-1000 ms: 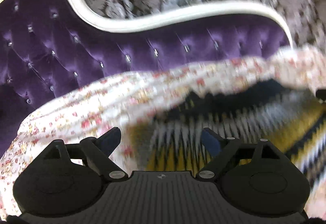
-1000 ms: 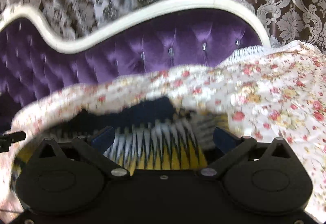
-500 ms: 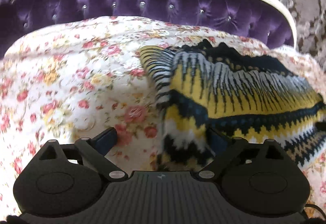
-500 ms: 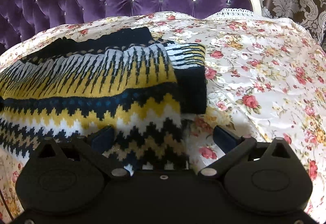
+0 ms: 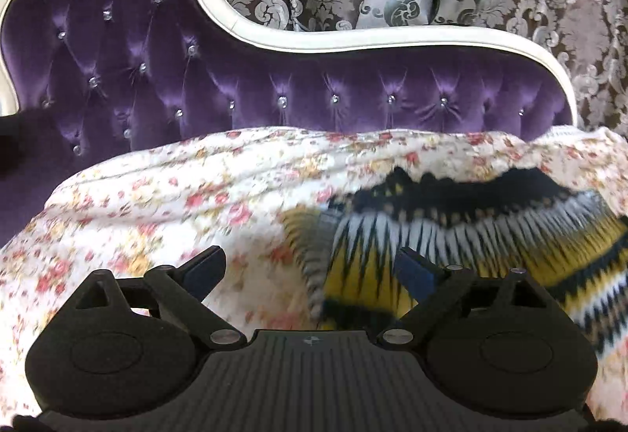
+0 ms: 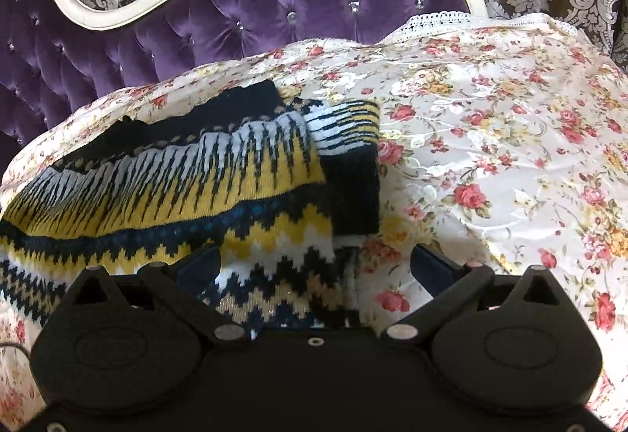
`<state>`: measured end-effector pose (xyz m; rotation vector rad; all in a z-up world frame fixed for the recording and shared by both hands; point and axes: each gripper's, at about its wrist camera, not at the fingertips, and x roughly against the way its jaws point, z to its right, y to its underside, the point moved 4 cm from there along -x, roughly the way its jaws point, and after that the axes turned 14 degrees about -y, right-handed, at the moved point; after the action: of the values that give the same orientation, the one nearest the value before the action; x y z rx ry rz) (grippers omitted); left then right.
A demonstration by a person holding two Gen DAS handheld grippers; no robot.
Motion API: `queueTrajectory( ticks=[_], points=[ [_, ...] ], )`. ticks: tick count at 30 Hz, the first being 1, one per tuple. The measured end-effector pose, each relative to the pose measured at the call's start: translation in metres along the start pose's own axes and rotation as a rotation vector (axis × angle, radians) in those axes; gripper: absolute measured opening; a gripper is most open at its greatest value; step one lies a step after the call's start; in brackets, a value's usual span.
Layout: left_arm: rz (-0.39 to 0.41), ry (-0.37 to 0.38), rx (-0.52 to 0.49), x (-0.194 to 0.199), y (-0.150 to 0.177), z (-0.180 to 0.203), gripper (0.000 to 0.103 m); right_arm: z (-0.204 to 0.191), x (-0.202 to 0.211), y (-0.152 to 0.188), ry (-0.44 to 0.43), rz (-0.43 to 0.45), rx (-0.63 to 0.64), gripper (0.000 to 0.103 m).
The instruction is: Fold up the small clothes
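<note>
A zigzag-knit sweater [image 6: 204, 196] in yellow, black and white lies folded on the floral bedspread [image 6: 490, 141]. Both the left gripper [image 5: 310, 271] and right gripper [image 6: 314, 267] hover with fingers spread, pinching nothing.

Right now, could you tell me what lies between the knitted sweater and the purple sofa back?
Only the floral cover lies there, clearest in the right wrist view.

Knitted wool sweater [image 6: 188, 192] on glossy satin bedspread [image 6: 510, 141] (tufted velvet headboard [image 6: 274, 12] behind).
</note>
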<state>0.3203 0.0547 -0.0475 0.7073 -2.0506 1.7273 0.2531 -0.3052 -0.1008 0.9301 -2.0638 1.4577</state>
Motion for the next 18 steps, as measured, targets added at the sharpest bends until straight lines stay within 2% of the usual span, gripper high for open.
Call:
queueTrajectory(
  ticks=[5,9,11,15,18],
  points=[
    [-0.067,-0.021,-0.01,-0.041,-0.014,0.022,0.094,-0.001,-0.004,0.001,-0.006,-0.016,-0.001,0.103],
    [-0.176,-0.132,-0.033,-0.08,-0.009,0.02,0.094,-0.004,-0.008,0.002,-0.01,-0.037,0.009,0.103],
    [-0.219,-0.127,-0.012,-0.095,-0.003,0.014,0.096,-0.005,-0.011,0.003,-0.006,-0.05,0.014,0.103],
    [-0.242,-0.107,0.052,-0.1,0.0,0.003,0.096,-0.007,-0.013,0.003,0.006,-0.06,0.033,0.103],
    [-0.224,-0.123,0.06,-0.086,-0.007,0.001,0.094,-0.006,-0.013,0.003,0.003,-0.061,0.027,0.103]
  ],
)
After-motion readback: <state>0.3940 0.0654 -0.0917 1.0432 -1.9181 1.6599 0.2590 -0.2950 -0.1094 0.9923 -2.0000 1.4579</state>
